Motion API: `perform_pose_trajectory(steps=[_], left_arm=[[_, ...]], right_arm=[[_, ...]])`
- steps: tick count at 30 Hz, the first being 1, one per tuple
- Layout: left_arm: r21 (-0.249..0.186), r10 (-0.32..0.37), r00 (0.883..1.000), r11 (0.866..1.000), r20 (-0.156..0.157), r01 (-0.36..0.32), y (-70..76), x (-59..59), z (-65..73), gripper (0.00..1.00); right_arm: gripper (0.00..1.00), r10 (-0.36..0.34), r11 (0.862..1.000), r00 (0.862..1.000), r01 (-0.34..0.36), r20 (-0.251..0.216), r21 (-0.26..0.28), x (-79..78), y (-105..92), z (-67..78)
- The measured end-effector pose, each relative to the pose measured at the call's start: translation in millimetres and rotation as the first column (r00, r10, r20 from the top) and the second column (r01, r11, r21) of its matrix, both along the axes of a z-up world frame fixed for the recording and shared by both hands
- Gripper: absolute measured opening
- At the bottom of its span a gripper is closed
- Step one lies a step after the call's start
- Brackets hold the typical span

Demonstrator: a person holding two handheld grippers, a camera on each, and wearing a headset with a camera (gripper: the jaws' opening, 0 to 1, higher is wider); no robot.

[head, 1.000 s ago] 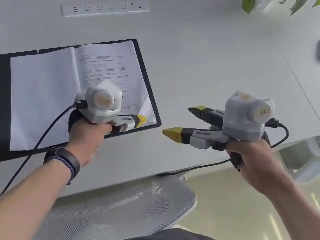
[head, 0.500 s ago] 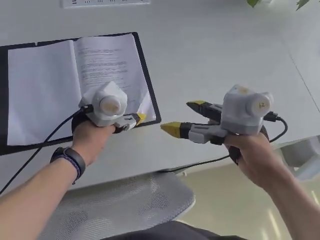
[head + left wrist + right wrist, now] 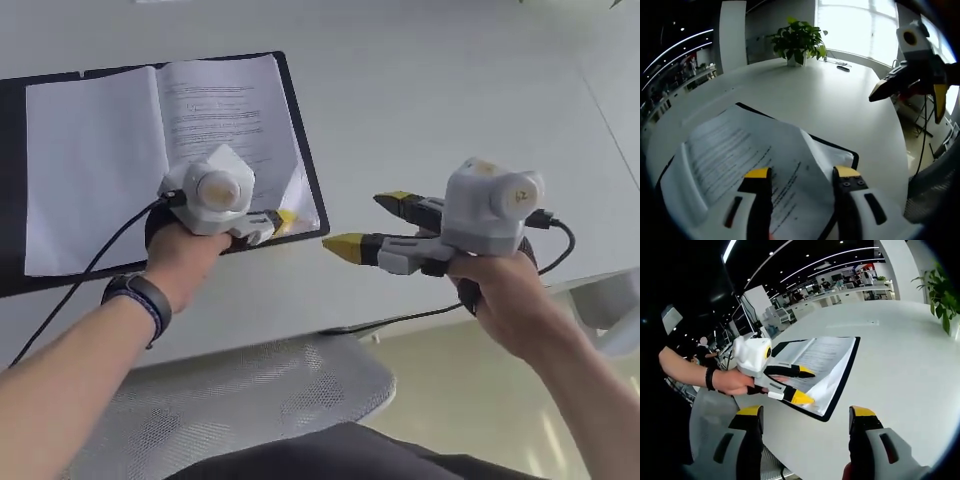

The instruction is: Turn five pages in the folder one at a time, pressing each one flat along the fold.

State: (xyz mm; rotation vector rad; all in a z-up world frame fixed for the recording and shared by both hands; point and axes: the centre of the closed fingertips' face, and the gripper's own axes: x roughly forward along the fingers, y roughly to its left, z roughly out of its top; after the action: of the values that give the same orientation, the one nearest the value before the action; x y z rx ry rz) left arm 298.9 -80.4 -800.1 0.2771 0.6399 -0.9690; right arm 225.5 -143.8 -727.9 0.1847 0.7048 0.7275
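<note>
At the folder's (image 3: 12, 180) corner, the left gripper (image 3: 802, 172) holds its jaws parted around a lifted page (image 3: 785, 145), perhaps touching it. Beside it, the right gripper (image 3: 365, 222) hovers over the table (image 3: 430, 100), jaws wide.

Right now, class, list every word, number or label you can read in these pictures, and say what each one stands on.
Printed page in the folder: lines of print, too small to read.
Round sticker on the right gripper: a short mark, too blurred to read.
No other writing can be made out.
</note>
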Motion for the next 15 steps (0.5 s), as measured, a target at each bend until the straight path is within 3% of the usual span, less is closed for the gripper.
perform_pose_trajectory(steps=[9,15], left_arm=[[-0.011,0.010,1.000,1.000,-0.010,-0.010,0.8,0.5,0.4,0.46],[-0.009,0.011,1.000,1.000,-0.009,-0.011,0.6,0.3,0.2,0.46]], right_arm=[[0.67,0.037,0.999,0.999,-0.037,0.002,-0.008,17.3,13.7,-6.4],[0.65,0.044,0.999,0.999,-0.044,0.001,0.027,31.3,26.1,-5.5]])
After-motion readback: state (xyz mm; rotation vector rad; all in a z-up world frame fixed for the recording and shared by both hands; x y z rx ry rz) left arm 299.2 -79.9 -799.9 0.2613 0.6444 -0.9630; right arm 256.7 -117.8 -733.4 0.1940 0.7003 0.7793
